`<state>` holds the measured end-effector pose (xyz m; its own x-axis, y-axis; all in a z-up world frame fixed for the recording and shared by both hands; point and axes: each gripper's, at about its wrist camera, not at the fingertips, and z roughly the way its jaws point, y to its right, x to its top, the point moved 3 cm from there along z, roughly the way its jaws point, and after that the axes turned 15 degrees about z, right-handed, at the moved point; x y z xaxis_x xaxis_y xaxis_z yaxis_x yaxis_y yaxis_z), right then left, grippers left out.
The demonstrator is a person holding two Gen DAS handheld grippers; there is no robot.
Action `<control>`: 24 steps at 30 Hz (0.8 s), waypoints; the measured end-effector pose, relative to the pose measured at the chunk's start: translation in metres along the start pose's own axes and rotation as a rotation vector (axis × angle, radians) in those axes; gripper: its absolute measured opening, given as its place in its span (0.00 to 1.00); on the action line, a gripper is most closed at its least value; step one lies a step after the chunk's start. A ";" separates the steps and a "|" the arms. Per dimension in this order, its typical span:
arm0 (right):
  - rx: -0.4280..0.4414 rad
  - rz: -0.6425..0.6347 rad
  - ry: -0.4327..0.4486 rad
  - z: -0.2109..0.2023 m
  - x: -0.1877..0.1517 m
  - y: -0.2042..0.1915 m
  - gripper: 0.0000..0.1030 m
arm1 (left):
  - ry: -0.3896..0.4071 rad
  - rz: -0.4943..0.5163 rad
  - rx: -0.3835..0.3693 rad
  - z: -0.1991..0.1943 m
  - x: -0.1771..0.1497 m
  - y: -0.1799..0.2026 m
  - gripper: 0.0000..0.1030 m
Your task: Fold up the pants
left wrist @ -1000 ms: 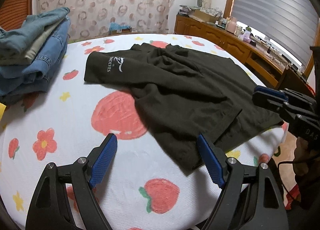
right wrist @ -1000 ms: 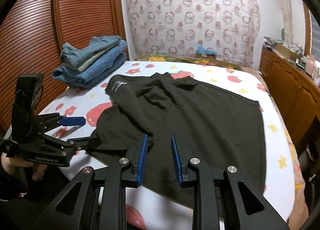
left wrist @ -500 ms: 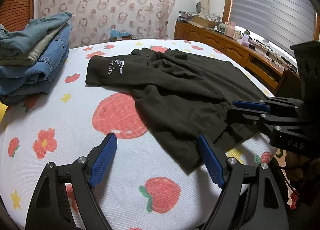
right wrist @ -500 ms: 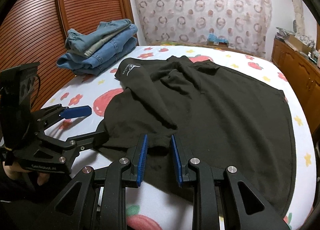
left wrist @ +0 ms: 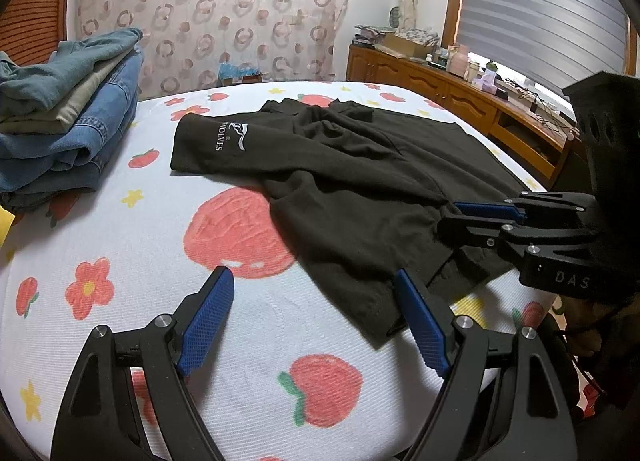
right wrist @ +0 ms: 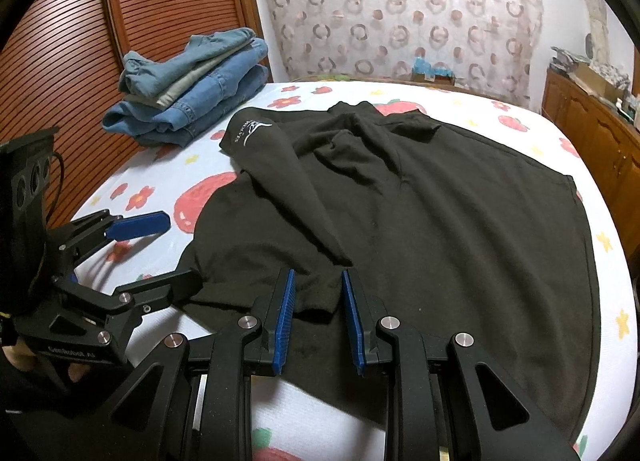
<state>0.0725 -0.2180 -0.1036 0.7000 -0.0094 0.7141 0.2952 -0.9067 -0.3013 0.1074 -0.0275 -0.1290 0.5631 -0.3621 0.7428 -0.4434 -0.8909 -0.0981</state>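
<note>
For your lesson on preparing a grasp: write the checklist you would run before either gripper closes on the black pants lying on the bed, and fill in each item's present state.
1. Black pants lie spread on the bed: ok, though still rumpled.
2. Left gripper jaws wide: ok.
3. Left gripper lined up on the hem corner: not ok, only one finger is near the edge.
4. Right gripper has cloth between its pads: cannot tell; jaws narrow, not yet clamped.
5. Folded jeans stack apart from the pants: ok.
6. Far hem flat: ok.
</note>
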 end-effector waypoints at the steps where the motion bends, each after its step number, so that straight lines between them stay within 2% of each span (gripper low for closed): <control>1: 0.000 -0.002 0.001 0.000 0.000 0.000 0.21 | 0.000 -0.001 -0.001 0.000 0.000 0.000 0.81; 3: 0.007 -0.014 0.007 -0.002 0.000 -0.003 0.10 | -0.003 -0.001 -0.002 0.000 0.000 0.000 0.81; 7: 0.008 -0.058 0.064 -0.017 0.002 -0.011 0.05 | -0.012 -0.028 -0.020 -0.002 0.001 -0.003 0.81; 12: 0.007 -0.110 0.173 -0.051 0.010 -0.023 0.05 | 0.017 -0.039 -0.025 -0.014 0.008 -0.003 0.81; 14: -0.054 -0.157 0.223 -0.064 0.011 -0.027 0.04 | 0.030 -0.037 -0.024 -0.020 0.013 -0.001 0.81; 16: -0.074 -0.170 0.262 -0.077 0.013 -0.027 0.04 | 0.040 -0.029 -0.026 -0.024 0.017 0.001 0.81; 24: -0.102 -0.135 0.331 -0.116 0.008 -0.015 0.04 | 0.053 0.003 -0.048 -0.027 0.036 0.011 0.81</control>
<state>-0.0018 -0.2536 -0.0203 0.4059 -0.0081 0.9139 0.2926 -0.9462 -0.1383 0.1041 -0.0434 -0.0857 0.5244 -0.3484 0.7770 -0.4788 -0.8752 -0.0692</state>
